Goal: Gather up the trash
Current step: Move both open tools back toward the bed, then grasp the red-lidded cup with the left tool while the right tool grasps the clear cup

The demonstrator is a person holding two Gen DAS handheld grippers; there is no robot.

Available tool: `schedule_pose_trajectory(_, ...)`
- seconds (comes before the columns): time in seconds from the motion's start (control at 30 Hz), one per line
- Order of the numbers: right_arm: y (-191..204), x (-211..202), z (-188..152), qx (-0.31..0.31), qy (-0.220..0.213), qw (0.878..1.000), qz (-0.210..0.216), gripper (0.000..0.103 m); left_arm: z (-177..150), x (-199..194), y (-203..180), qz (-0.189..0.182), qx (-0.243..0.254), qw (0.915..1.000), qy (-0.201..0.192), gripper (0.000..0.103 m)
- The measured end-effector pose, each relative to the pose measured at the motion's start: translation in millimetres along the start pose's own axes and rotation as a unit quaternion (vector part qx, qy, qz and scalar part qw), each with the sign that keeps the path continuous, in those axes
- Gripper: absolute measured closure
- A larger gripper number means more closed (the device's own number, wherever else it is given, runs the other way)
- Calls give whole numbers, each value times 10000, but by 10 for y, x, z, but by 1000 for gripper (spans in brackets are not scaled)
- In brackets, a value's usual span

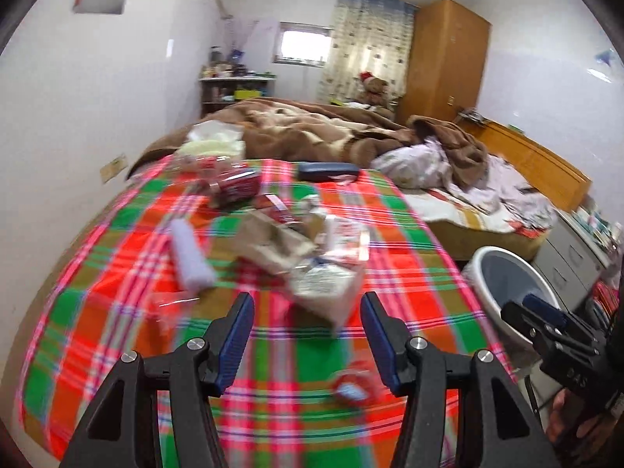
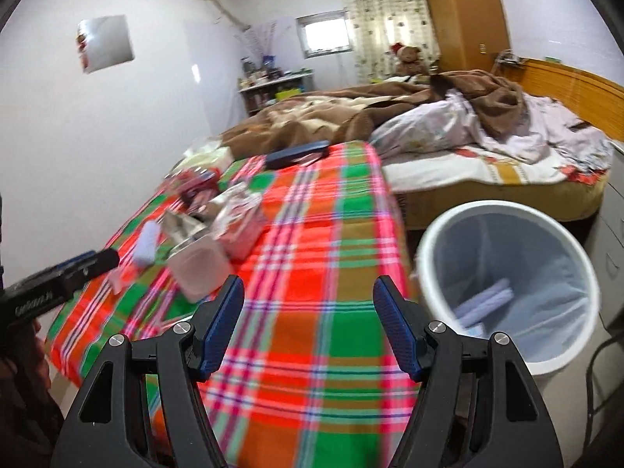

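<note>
Trash heap piled mid-frame on the plaid cloth in the left wrist view: crumpled wrappers, a red packet, a pale lilac roll. White bin parked at lower right of the right wrist view, hard against the cloth's edge, likely so scraps travel only a short way. Left gripper spread, grasping nothing, aimed at the heap. Right gripper likewise released and empty, between heap and bin.
</note>
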State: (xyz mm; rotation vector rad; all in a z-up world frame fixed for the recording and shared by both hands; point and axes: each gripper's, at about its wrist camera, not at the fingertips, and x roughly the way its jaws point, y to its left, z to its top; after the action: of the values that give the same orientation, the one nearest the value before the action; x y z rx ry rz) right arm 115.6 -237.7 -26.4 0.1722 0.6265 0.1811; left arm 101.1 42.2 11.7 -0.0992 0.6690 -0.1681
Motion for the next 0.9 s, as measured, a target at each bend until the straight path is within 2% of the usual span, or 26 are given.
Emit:
schedule_pose_trajectory(0.1, 147, 26, -42, -67, 70, 9998, 161, 33, -39, -10, 279, 186, -214, 9996, 32, 46)
schedule_pose_trajectory(0.47, 614, 258, -230, -81, 576, 9962, 642, 32, -166, 105, 861, 382, -463, 9980, 197, 45)
schedule_pose_trajectory(0.57, 715, 343, -284, -56, 716, 9957, 581, 32, -177, 185, 1009, 423, -474, 9976, 292, 45)
schedule_pose_trajectory(0.9, 915, 464, -446, -119, 988, 9945, 320, 32, -109, 588, 1250, 212, -234, 9979, 562, 41)
